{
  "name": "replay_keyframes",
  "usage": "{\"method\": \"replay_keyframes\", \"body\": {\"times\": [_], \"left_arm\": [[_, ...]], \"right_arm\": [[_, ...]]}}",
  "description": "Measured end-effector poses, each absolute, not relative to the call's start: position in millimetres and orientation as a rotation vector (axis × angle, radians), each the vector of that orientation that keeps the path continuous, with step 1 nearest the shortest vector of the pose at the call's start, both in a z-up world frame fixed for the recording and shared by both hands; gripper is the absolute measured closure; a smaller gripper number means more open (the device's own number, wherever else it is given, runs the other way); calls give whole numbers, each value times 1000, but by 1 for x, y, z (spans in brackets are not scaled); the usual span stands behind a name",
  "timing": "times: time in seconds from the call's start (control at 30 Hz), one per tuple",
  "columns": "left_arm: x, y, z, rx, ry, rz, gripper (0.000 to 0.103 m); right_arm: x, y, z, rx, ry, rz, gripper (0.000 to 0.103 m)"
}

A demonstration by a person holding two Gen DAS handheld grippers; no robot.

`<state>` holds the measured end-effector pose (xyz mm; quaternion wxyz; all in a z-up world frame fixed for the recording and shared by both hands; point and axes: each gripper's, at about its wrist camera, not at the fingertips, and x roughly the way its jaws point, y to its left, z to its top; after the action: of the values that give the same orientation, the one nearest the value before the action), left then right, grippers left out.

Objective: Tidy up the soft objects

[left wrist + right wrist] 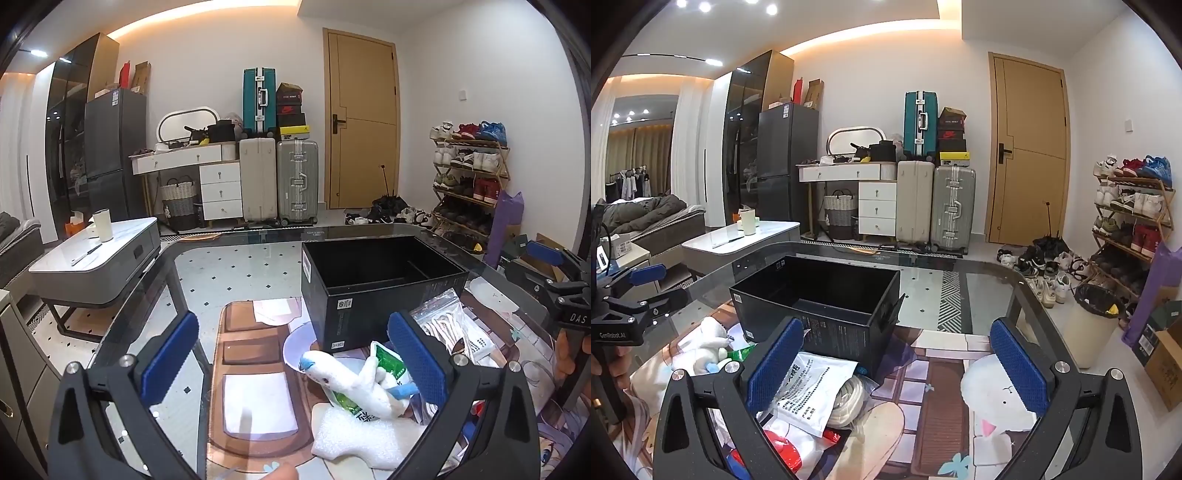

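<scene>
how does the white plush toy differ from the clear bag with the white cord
The white plush toy is opaque and fuzzy, with blue bits; the clear bag with the white cord is shiny, see-through plastic with a printed label. The toy lies loose on top of a green packet and white foam; the bag lies flatter, right of it. Both lie on the table in front of the black box.

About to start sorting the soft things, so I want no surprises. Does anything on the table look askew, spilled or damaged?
Nothing looks spilled or damaged. The black box stands upright and empty. The soft items are just heaped loosely beside it: the white plush toy lies on a green packet, over a foam sheet.
</scene>
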<state>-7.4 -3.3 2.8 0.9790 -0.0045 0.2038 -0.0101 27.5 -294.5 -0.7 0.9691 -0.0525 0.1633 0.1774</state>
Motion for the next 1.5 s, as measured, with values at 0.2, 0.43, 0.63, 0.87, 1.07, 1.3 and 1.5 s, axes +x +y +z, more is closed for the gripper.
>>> {"method": "replay_keyframes", "body": {"times": [0.2, 0.43, 0.63, 0.87, 1.07, 1.3, 1.5], "left_arm": [[-9, -5, 3, 0, 403, -23, 0], [-9, -5, 3, 0, 402, -24, 0], [-9, -5, 4, 1, 402, -23, 0], [-9, -4, 4, -11, 400, -23, 0], [-9, -3, 5, -14, 399, -21, 0], [-9, -3, 5, -16, 408, -20, 0], [-9, -3, 6, -13, 404, -19, 0]], "right_arm": [[27, -297, 0, -90, 328, 355, 0], [26, -300, 0, -87, 333, 357, 0], [26, -300, 0, -87, 336, 359, 0], [25, -299, 1, -84, 333, 369, 0], [23, -298, 1, -83, 331, 374, 0], [23, -297, 3, -85, 329, 381, 0], [24, -297, 3, -88, 330, 380, 0]]}}
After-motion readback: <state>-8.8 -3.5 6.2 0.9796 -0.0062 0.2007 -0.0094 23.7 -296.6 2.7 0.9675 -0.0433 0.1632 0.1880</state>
